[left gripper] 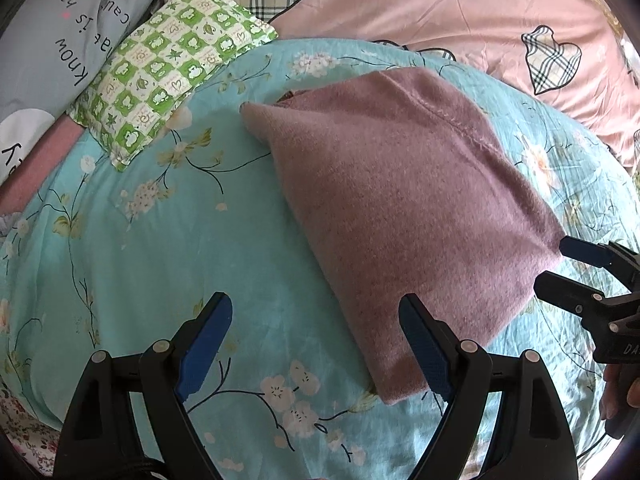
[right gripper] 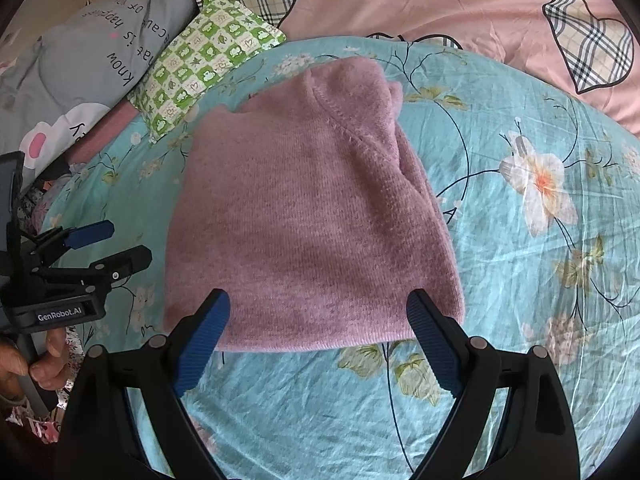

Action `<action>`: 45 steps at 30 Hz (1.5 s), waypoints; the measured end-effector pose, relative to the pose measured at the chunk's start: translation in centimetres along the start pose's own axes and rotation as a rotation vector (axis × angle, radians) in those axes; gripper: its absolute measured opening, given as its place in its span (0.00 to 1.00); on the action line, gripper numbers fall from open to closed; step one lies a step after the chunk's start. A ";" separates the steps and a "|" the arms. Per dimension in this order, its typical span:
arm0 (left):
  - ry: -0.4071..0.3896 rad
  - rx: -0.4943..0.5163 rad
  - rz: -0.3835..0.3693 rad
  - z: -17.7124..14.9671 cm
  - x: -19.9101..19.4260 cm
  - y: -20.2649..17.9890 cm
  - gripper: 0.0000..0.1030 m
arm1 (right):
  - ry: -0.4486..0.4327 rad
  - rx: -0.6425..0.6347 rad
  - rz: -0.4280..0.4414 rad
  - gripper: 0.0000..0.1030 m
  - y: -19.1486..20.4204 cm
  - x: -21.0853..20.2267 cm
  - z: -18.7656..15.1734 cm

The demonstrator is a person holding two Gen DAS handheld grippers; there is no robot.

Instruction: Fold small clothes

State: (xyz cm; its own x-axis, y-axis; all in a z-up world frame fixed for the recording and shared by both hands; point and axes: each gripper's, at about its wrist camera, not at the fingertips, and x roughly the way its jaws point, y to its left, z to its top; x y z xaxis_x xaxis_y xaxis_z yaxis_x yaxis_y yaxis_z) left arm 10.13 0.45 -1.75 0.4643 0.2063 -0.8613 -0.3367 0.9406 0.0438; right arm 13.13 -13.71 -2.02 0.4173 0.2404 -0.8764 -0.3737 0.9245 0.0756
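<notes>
Now I see a folded mauve garment (right gripper: pixel 312 216) flat on the floral bed (right gripper: pixel 520 360); my left gripper (left gripper: pixel 316 344) at its 7 o'clock and right gripper (right gripper: pixel 318 340) at 6, fingers released.

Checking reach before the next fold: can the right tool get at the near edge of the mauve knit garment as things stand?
Probably yes. The right tool is open, its fingers straddling the near edge of the mauve knit garment, nothing between them. The left tool sits off to the side.

Bed surface: turquoise floral sheet (right gripper: pixel 520 240) fills centre and lower frame. Pink quilt with plaid hearts (right gripper: pixel 440 4) across top. Green checked pillow (left gripper: pixel 168 64) and grey lettered pillow (left gripper: pixel 60 40) upper left. Daylight, soft.
</notes>
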 end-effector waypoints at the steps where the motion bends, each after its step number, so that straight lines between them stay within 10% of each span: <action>1: 0.000 0.000 0.000 0.0 0.0 0.0 0.83 | 0.001 0.001 0.001 0.87 0.0 0.1 0.0; 45: -0.027 0.023 0.000 -0.4 -1.1 -1.0 0.84 | -0.023 0.014 0.020 0.87 0.7 -0.5 0.1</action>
State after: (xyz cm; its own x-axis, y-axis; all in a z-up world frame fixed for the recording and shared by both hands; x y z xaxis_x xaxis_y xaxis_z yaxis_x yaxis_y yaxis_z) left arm 9.62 -0.80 -1.10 0.4863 0.2131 -0.8474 -0.3177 0.9465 0.0558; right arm 12.77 -13.19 -1.43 0.4288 0.2653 -0.8636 -0.3709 0.9233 0.0994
